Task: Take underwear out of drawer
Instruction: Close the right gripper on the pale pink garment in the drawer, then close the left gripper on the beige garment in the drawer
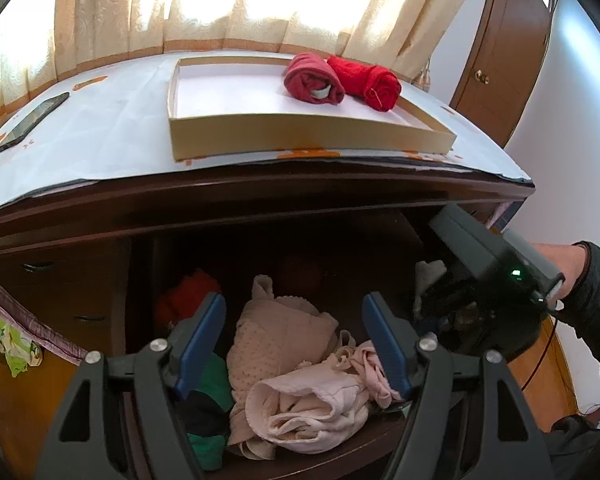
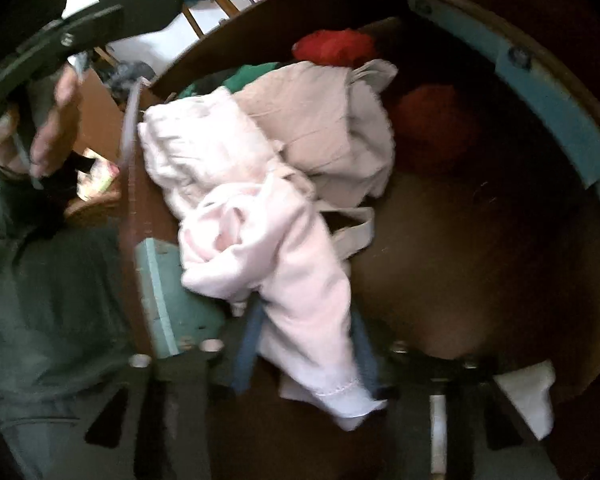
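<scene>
Curtained window behind a dark wooden dresser, its drawer open and holding loose underwear.
Upper centre of the left wrist view: a shallow tray sits on the paper-covered dresser top, with two red rolled garments in its far right corner; a phone lies at upper left. Lower centre: the left gripper stands open above the drawer, blue pads apart, nothing between them, over a beige and pink underwear pile. Green and red pieces lie to the pile's left. Right wrist view, lower centre: the right gripper has its blue pads closed against a pale pink garment, which trails up into the pile. A hand and dark sleeve occupy the left edge.
</scene>
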`<state>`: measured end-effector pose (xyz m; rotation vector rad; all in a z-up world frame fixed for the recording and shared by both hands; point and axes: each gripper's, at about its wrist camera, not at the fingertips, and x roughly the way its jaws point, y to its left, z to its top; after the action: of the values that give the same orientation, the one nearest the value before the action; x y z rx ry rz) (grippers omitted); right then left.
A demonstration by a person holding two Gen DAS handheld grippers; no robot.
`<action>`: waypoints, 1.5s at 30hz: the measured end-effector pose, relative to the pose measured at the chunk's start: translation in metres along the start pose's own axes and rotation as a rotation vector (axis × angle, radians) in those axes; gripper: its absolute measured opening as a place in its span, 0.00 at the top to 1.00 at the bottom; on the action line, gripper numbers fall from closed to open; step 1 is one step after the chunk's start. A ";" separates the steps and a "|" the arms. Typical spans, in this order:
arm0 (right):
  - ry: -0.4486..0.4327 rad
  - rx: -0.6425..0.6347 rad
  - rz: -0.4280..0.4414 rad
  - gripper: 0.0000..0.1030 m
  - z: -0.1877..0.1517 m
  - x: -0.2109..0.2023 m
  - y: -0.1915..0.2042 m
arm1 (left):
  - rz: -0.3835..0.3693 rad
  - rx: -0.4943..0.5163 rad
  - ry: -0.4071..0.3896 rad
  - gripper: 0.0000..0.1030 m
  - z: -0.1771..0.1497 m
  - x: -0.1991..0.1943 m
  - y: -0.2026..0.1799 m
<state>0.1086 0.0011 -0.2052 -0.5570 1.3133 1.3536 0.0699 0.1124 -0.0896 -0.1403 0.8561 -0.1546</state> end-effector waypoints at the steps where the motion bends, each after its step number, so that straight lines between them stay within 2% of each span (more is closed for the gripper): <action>1: -0.015 -0.001 0.002 0.74 -0.003 -0.001 0.004 | -0.001 0.003 0.001 0.30 0.000 0.000 -0.001; 5: -0.108 0.048 -0.092 0.82 -0.014 -0.013 0.011 | -0.002 0.012 0.008 0.30 -0.001 0.001 -0.002; 10: -0.295 0.175 -0.220 0.83 -0.040 -0.041 0.008 | -0.009 0.040 0.046 0.30 -0.006 0.007 -0.010; 13: -0.369 0.239 -0.306 0.83 -0.056 -0.061 -0.009 | -0.007 0.063 0.080 0.30 -0.013 0.009 -0.016; 16: -0.419 0.269 -0.314 0.83 -0.063 -0.070 -0.014 | 0.010 0.086 0.096 0.30 -0.020 0.005 -0.022; 21: -0.449 0.255 -0.336 0.83 -0.063 -0.074 -0.013 | 0.033 0.082 0.140 0.30 -0.037 0.006 -0.024; 24: -0.461 0.257 -0.335 0.83 -0.070 -0.077 -0.014 | 0.017 0.051 0.159 0.31 -0.045 0.009 -0.023; 26: -0.461 0.266 -0.326 0.83 -0.071 -0.077 -0.016 | 0.004 0.034 0.174 0.35 -0.049 0.012 -0.023; 33: -0.468 0.257 -0.316 0.83 -0.070 -0.075 -0.013 | -0.003 -0.006 0.198 0.39 -0.049 0.024 -0.019; 37: -0.466 0.263 -0.298 0.83 -0.071 -0.076 -0.016 | 0.019 0.012 0.209 0.46 -0.051 0.030 -0.021; 39: -0.465 0.263 -0.298 0.83 -0.070 -0.076 -0.016 | 0.026 0.015 0.212 0.53 -0.052 0.032 -0.020; 41: -0.467 0.266 -0.299 0.83 -0.071 -0.077 -0.016 | 0.029 0.030 0.211 0.67 -0.054 0.033 -0.021; 45: -0.475 0.274 -0.304 0.83 -0.071 -0.077 -0.017 | 0.009 0.029 0.189 0.77 -0.055 0.031 -0.021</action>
<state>0.1202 -0.0949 -0.1623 -0.2136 0.9559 0.9576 0.0462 0.0829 -0.1442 -0.0955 1.0425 -0.1733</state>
